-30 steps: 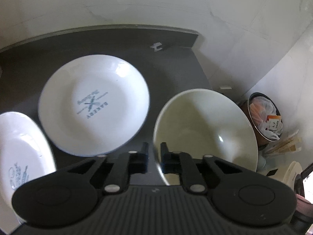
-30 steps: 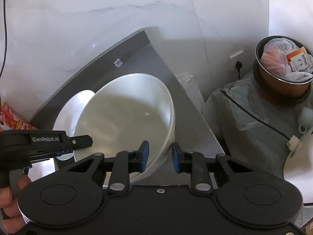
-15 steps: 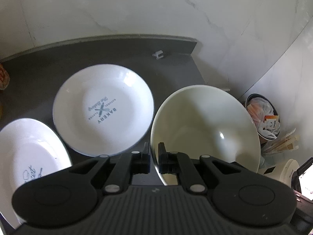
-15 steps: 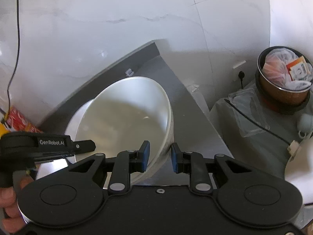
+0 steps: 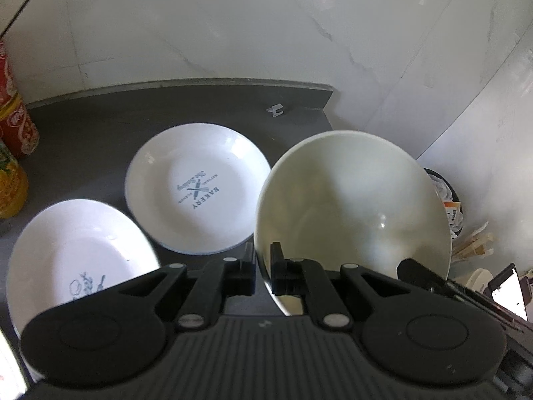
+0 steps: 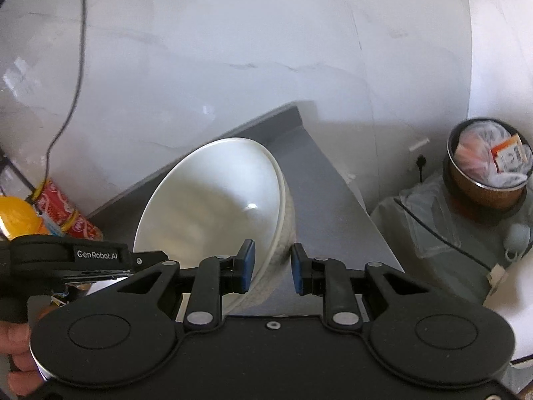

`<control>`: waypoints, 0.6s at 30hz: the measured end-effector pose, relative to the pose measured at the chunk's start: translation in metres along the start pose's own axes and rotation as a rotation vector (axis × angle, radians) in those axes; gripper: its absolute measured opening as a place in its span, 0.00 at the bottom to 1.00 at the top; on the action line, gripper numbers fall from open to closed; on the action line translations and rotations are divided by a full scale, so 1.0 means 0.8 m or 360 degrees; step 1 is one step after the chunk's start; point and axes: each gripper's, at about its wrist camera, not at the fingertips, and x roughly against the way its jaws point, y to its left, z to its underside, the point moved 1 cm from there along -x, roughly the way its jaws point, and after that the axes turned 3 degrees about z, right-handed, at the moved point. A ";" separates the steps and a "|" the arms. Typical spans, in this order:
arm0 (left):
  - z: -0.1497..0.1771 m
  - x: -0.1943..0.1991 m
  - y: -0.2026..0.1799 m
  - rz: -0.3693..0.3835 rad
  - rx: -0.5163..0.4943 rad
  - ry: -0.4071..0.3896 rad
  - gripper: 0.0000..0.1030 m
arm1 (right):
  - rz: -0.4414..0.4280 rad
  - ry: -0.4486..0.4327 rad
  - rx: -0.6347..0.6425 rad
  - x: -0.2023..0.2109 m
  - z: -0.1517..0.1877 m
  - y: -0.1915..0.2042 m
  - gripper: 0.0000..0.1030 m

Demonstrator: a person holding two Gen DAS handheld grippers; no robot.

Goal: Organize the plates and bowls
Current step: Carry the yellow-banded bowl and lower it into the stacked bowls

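In your left wrist view, your left gripper [image 5: 263, 268] is closed tight on the near rim of the cream bowl [image 5: 353, 203], one finger inside the wall and one outside, with only the thin rim between them. The bowl is tilted, its opening turned toward the camera, over the right end of the dark grey counter [image 5: 83, 133]. Left of it lies a white BAKERY plate [image 5: 200, 193], flat on the counter, and nearer you at the lower left a second printed white plate [image 5: 76, 253]. A red can [image 5: 16, 126] and an orange bottle [image 5: 10, 186] stand at the far left edge. Beyond the counter's right end, low down, is a bin [image 5: 449, 203] with rubbish.

In your right wrist view, your right gripper [image 6: 271, 268] stands open, its blue-padded fingers [image 6: 246, 266] set either side of the bowl's [image 6: 213, 206] rim; the left pad sits close against the inner wall, the right pad clearly apart from the outer wall. Your left gripper's black body [image 6: 66, 260] reaches in from the left, and your hand [image 6: 16, 350] shows at the lower left. The bin [image 6: 486, 170] sits to the right.
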 end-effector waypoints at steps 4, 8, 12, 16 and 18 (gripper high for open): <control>0.001 0.022 0.005 0.0010 -0.0008 -0.0024 0.06 | -0.0022 -0.0034 0.0027 0.016 0.001 0.012 0.21; 0.003 0.045 0.011 0.0024 0.0001 -0.0052 0.06 | -0.0042 -0.0052 0.0046 0.031 0.003 0.023 0.21; 0.011 0.072 0.019 0.0044 -0.0001 -0.0075 0.06 | -0.0058 -0.0074 0.0075 0.050 0.004 0.035 0.21; 0.019 0.092 0.028 0.0055 -0.0003 -0.0082 0.07 | -0.0084 -0.0082 0.0103 0.069 0.009 0.047 0.22; 0.023 0.102 0.032 0.0061 -0.0011 -0.0088 0.07 | -0.0092 -0.0089 0.0122 0.077 0.013 0.054 0.22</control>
